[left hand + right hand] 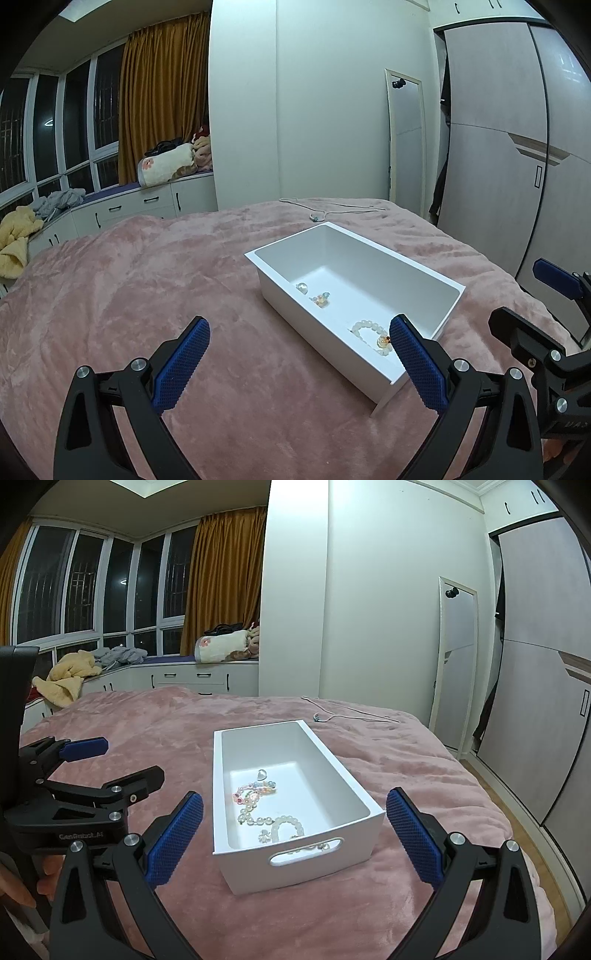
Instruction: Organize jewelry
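Near the bed's far edge, a light, slippery, limp necklace (347,713) lies outside the white bin (332,760); pinch its pendant. Left gripper (299,360) and right gripper (294,830) both gape wide, empty.

Jewelry (258,805) in box (354,775) on bed (129,720)

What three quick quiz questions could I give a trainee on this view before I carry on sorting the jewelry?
1. True or false: the left gripper and right gripper are both open and hold nothing.
2. Where does the white bead bracelet lie: A) on the pink blanket, B) inside the white bin, C) on the window seat?
3. What jewelry is not yet in the bin?

Key
1. True.
2. B, near the end with the handle slot.
3. The thin necklace, lying on the blanket beyond the bin's far end.
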A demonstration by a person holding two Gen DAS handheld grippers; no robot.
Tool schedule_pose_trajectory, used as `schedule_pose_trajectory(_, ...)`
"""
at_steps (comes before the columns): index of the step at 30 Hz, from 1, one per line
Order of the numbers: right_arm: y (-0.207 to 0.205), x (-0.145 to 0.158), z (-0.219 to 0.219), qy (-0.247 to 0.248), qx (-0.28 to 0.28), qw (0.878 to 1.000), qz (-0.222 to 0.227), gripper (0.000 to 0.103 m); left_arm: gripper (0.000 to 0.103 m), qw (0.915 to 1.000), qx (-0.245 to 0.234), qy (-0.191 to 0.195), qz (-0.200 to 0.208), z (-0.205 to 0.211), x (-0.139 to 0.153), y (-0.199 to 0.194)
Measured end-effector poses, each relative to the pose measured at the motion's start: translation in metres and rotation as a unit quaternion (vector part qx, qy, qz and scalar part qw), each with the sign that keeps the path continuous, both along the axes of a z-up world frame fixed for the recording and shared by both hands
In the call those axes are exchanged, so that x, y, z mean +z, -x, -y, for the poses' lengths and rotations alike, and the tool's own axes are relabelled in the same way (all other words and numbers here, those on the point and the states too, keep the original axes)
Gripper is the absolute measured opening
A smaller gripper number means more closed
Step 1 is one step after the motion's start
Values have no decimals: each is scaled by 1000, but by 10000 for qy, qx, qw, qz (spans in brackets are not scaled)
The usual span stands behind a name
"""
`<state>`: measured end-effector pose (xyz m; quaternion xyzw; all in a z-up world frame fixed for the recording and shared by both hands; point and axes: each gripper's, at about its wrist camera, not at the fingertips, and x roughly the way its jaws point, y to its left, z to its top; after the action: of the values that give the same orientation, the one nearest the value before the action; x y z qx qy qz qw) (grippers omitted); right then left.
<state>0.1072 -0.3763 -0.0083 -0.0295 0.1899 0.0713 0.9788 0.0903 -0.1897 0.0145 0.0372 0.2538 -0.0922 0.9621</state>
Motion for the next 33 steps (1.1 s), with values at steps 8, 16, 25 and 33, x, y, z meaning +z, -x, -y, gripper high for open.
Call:
schedule_pose_trajectory(8,3,-1,-2,85,0,10000,40,98,99,10000,26,44,-31,-2,-3,0)
schedule_pose_trajectory(16,1,1,-5,118,22,9999,48,98,99,10000,35,73,-30,-5,-3,0)
schedule_pose_trajectory(25,0,0,-6,143,30,9999,23,98,99,9999,23,127,-84,-6,-2,-2)
schedule_pose_trajectory(33,-1,-1,-6,147,38,9999,21,98,99,9998,-36,123,-156,-2,-4,-6)
